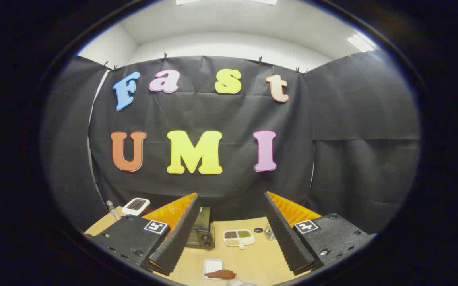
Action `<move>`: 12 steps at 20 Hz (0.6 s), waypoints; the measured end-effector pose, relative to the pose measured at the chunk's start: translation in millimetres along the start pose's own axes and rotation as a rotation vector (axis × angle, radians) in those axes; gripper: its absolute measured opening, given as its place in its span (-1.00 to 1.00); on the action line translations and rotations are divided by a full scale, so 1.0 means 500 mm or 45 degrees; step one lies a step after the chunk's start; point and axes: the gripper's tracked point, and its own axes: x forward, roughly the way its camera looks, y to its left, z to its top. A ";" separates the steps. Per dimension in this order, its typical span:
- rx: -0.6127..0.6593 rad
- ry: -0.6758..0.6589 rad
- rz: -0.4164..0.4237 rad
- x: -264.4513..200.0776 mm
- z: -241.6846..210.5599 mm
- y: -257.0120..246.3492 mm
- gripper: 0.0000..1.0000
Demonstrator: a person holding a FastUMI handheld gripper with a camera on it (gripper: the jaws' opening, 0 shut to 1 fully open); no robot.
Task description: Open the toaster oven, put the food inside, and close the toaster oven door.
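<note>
Tongs (231,198) released, fingers spread wide above the worktop (253,258), nothing between them. Toaster oven (201,232) stands beside the inner edge of the left finger, at about 11 o'clock from the food; its left part is hidden by that finger, and whether its door is closed is hard to tell. Food (221,274), a brown piece, lies on the near end of a small white tray (212,265), low between the fingers. Divided dish (239,237) at 1 o'clock from the food; contents indistinct. A white device (135,205) sits beyond the left finger, its details too small to make out.
</note>
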 end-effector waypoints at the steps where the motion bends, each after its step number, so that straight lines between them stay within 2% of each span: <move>1: 0.003 0.005 -0.003 0.001 -0.002 0.000 1.00; 12: -0.006 0.035 0.001 0.024 -0.020 0.015 1.00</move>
